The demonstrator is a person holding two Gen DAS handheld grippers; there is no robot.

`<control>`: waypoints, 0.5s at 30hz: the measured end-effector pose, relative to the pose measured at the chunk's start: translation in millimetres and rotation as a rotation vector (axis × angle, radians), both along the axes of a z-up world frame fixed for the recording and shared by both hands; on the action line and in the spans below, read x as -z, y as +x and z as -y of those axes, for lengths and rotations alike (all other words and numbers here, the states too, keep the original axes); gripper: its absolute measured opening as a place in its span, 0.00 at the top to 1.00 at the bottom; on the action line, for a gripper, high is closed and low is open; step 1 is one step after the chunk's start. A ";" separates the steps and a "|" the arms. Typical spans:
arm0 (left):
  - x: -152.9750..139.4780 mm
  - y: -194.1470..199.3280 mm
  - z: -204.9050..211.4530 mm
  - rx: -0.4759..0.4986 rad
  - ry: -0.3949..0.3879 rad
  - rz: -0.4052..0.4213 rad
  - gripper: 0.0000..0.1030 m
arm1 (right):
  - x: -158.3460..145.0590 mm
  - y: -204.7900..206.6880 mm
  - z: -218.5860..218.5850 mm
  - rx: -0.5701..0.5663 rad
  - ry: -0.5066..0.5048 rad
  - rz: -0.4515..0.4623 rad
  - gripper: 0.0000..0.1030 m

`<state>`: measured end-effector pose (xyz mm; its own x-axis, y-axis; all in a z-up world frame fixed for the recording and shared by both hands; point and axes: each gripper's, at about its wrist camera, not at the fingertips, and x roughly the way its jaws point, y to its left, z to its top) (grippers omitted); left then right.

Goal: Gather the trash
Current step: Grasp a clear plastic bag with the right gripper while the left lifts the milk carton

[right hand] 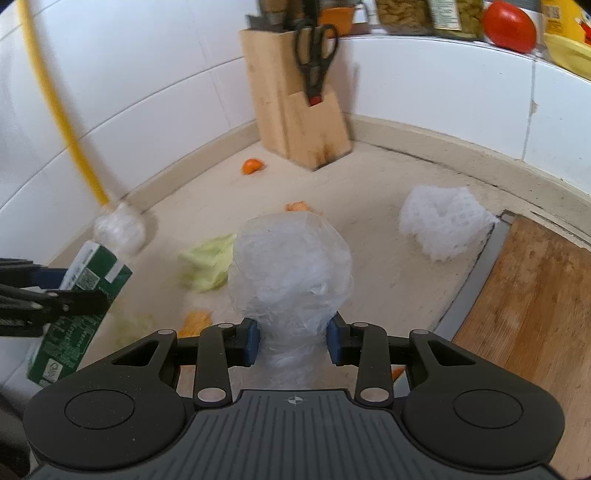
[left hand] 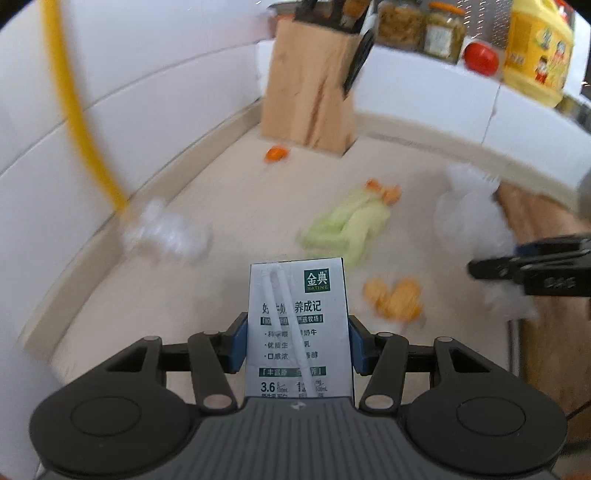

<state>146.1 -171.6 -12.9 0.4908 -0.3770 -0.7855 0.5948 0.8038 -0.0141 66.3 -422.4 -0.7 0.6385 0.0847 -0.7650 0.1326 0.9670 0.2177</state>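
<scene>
left tongs (left hand: 297,345) clamp milk carton (left hand: 299,325) | right tongs (right hand: 293,341) clamp plastic bag (right hand: 291,266)

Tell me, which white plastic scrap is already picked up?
The crumpled clear bag, pinched in the right gripper; the foam net lies on the counter.

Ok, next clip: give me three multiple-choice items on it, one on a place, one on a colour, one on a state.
1. Where do the scissors sit?
A. in the knife block
B. on the cutting board
C. on the counter

2. What colour is the round fruit on the ledge?
A. green
B. red
C. purple

3. What does the left hand-held gripper hold?
A. nothing
B. a plastic bag
C. a milk carton

Answers: 1 A, the handles stick out of the block. 2 B, it is plainly red. 3 C, both pads press the carton's sides.
</scene>
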 end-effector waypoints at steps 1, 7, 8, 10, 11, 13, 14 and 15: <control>3.3 -5.4 -7.0 -0.015 0.002 -0.016 0.55 | -0.8 -5.0 -5.3 -0.020 0.003 -0.002 0.59; 21.4 -22.4 -25.8 -0.127 0.017 -0.012 0.55 | 6.4 -23.7 -33.8 -0.066 -0.006 -0.057 0.58; 23.1 -25.1 -26.3 -0.130 0.017 -0.006 0.55 | 8.3 -25.5 -37.4 -0.069 -0.008 -0.066 0.58; 27.4 -29.6 -22.5 -0.123 0.031 0.006 0.54 | 12.1 -26.9 -45.4 -0.076 -0.025 -0.081 0.57; 29.0 -31.7 -22.5 -0.125 0.028 0.018 0.54 | 13.8 -26.5 -48.5 -0.083 -0.032 -0.090 0.54; 30.0 -30.6 -22.6 -0.119 0.018 0.016 0.51 | 15.7 -26.3 -52.9 -0.086 -0.052 -0.086 0.48; 29.5 -29.7 -22.5 -0.118 0.019 0.014 0.48 | 16.3 -25.8 -55.1 -0.088 -0.068 -0.088 0.45; 28.6 -31.1 -23.2 -0.116 0.025 0.022 0.44 | 16.0 -25.7 -56.5 -0.079 -0.078 -0.088 0.41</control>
<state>115.0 -148.3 -41.5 0.5476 -0.2965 -0.7824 0.4973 0.8674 0.0193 40.6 -365.9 -16.7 0.5626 0.0703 -0.8238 0.0704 0.9887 0.1324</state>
